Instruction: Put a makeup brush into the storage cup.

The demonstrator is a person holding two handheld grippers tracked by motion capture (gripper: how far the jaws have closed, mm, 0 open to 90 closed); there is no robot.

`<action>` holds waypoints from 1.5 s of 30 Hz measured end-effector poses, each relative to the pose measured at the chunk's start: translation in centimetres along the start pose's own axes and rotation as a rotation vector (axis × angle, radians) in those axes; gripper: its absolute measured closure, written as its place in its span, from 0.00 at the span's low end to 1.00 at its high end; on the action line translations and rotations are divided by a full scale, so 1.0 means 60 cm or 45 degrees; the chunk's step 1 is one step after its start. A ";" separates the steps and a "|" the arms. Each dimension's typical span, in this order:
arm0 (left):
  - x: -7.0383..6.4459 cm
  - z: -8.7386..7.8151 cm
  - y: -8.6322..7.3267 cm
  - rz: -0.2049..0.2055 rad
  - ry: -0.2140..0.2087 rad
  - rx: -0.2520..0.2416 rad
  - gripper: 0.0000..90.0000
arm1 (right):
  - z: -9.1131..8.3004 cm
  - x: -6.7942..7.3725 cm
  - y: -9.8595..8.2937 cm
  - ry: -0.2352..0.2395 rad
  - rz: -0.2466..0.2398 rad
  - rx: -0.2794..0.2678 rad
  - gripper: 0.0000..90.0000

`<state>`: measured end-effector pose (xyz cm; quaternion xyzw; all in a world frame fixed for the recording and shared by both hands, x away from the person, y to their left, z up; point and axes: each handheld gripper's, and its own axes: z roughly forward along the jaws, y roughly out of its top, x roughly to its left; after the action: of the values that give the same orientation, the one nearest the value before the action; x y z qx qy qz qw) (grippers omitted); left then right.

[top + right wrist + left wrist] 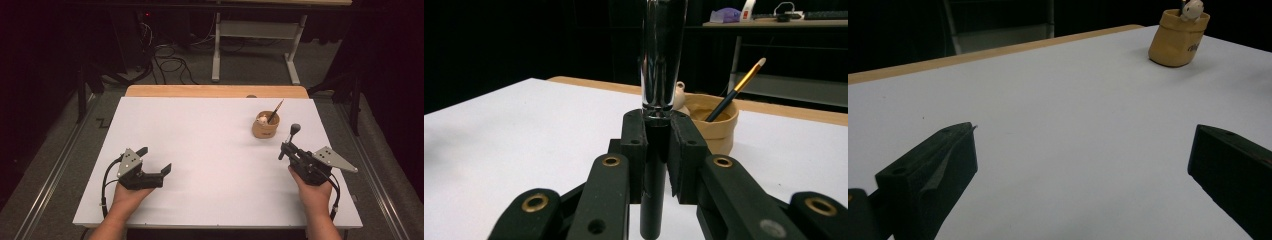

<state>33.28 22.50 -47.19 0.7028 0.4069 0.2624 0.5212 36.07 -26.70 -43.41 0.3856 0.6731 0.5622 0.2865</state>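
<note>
The right tool squeezes a makeup brush, standing upright just beside the cup. Nothing lies between them. A thin brush leans in the cup (with a small white thing). The left tool gapes wide, far from the cup on the white counter.

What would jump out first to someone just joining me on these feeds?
The right gripper, near the table's right edge, is clamped on an upright makeup brush with a shiny handle, its head up. Just beyond it stands a tan cup holding a slim dark brush and a small white thing. The left gripper rests open on the bare white table, holding nothing.
</note>
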 end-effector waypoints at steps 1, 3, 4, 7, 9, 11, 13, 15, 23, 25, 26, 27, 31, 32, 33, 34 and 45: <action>0.000 0.000 0.000 0.002 -0.001 -0.001 0.00 | 0.001 -0.002 0.000 -0.002 -0.004 0.000 0.90; 0.001 0.000 0.001 0.005 -0.005 0.003 0.00 | 0.003 -0.004 0.001 -0.012 -0.008 -0.001 0.90; 0.002 0.000 0.000 0.005 -0.005 0.004 0.00 | 0.004 -0.006 0.001 -0.015 -0.016 -0.003 0.90; 0.002 0.002 0.000 0.001 -0.017 0.007 0.00 | 0.010 -0.012 0.004 -0.016 0.010 -0.002 0.90; 0.000 0.002 -0.001 0.008 -0.025 0.012 0.00 | 0.016 -0.016 0.008 -0.023 0.018 0.002 0.90; -0.001 0.003 -0.001 0.009 -0.034 0.011 0.00 | 0.021 -0.018 0.015 -0.037 0.008 0.004 0.90; -0.001 0.002 0.000 0.009 -0.038 0.007 0.00 | 0.024 -0.019 0.021 -0.047 -0.002 0.012 0.90; -0.001 0.001 0.000 0.008 -0.039 0.001 0.00 | 0.030 -0.021 0.030 -0.056 -0.010 0.017 0.90; -0.001 -0.001 0.001 0.016 -0.045 0.001 0.00 | 0.054 -0.037 0.057 -0.079 0.020 0.013 0.90; -0.003 -0.001 0.001 0.028 -0.047 0.002 0.00 | 0.061 -0.040 0.063 -0.094 0.013 0.018 0.90; -0.003 -0.001 0.001 0.032 -0.047 -0.001 0.00 | 0.064 -0.041 0.067 -0.094 0.011 0.018 0.90; -0.004 -0.002 0.002 0.034 -0.048 0.001 0.00 | 0.067 -0.042 0.069 -0.093 0.013 0.022 0.90; -0.004 -0.004 0.003 0.033 -0.051 -0.006 0.00 | 0.076 -0.047 0.080 -0.102 0.024 0.019 0.90; -0.004 -0.004 0.003 0.035 -0.051 -0.009 0.00 | 0.079 -0.048 0.082 -0.108 0.024 0.014 0.90; -0.004 -0.005 0.003 0.036 -0.052 -0.012 0.00 | 0.081 -0.050 0.085 -0.111 0.032 0.011 0.90; -0.005 -0.005 0.004 0.033 -0.052 -0.021 0.00 | 0.084 -0.052 0.088 -0.117 0.039 0.010 0.90; -0.003 -0.005 0.004 0.037 -0.060 -0.020 0.00 | 0.126 -0.066 0.108 -0.140 0.047 0.028 0.90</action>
<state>32.99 22.46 -46.87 0.7104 0.3821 0.2567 0.5323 45.67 -25.54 -38.78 0.4313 0.6555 0.5378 0.3083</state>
